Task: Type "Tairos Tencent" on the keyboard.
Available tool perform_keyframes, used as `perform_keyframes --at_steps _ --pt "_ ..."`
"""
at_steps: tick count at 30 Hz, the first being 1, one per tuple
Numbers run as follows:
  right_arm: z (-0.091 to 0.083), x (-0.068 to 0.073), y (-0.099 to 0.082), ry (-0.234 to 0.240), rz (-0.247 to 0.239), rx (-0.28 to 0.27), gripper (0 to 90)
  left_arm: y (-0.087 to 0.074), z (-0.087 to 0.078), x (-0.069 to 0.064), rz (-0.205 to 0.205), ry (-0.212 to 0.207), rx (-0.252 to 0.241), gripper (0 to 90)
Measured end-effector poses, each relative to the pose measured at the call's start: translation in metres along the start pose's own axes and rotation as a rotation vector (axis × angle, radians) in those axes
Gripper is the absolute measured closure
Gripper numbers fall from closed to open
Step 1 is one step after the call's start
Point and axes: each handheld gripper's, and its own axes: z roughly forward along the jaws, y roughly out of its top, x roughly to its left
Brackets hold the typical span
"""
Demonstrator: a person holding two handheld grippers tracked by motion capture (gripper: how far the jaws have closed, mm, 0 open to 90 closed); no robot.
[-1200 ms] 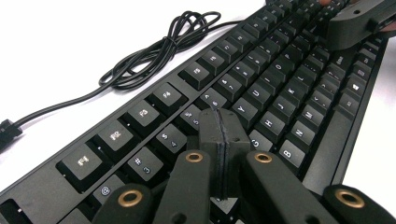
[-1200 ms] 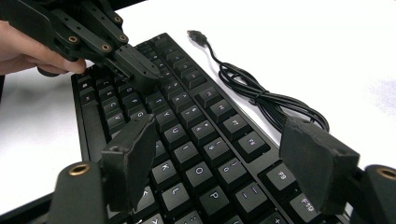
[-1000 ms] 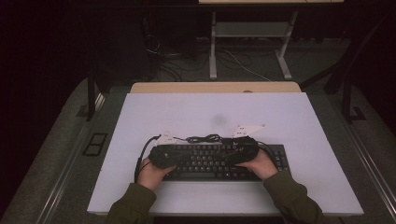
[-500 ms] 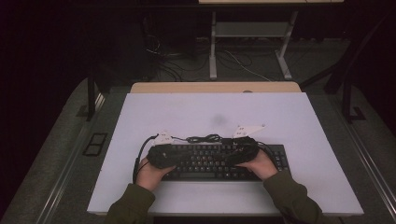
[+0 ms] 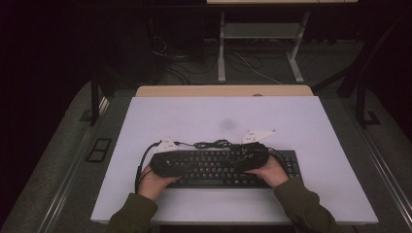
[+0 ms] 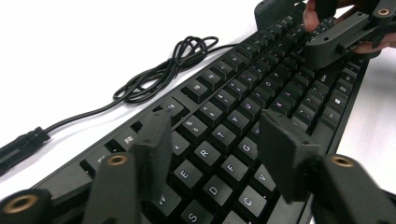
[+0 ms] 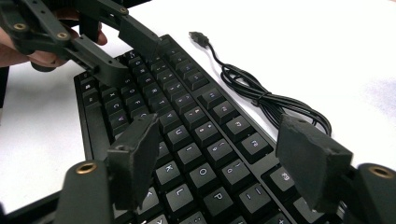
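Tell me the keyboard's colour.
Black keyboard with pale key lettering; it shows best in the left gripper view.

Right claw (image 7: pixel 219 163) is hovering low over the black keyboard (image 7: pixel 187 135), jaws standing apart with keys showing between them – pads pressing on nothing. Coiled black cable (image 7: pixel 261 98) is lying on the white worktop (image 7: pixel 327 51) just beside the keyboard. Left claw (image 7: pixel 119 49) is sitting over the keyboard's far end, a hand (image 7: pixel 28 51) gripping it.

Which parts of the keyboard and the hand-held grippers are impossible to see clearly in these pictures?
- High view: keyboard key letters too small; both hands cover its ends.
- Left gripper view: left hand-held gripper hides some keys; the bottom edge cuts off the nearest rows.
- Right gripper view: cable plug is blurred and small.
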Motion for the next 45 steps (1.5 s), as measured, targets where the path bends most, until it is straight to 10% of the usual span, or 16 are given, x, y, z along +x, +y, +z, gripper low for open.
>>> perform_keyframes --at_steps 31,45 --pt "0.012 0.009 -0.003 0.028 -0.034 0.074 88.2 -0.015 -0.018 0.008 0.005 0.016 -0.039 18.1" --pt "0.015 0.008 -0.005 0.012 -0.034 0.109 89.4 -0.016 -0.018 0.009 0.002 0.017 -0.039 18.1"
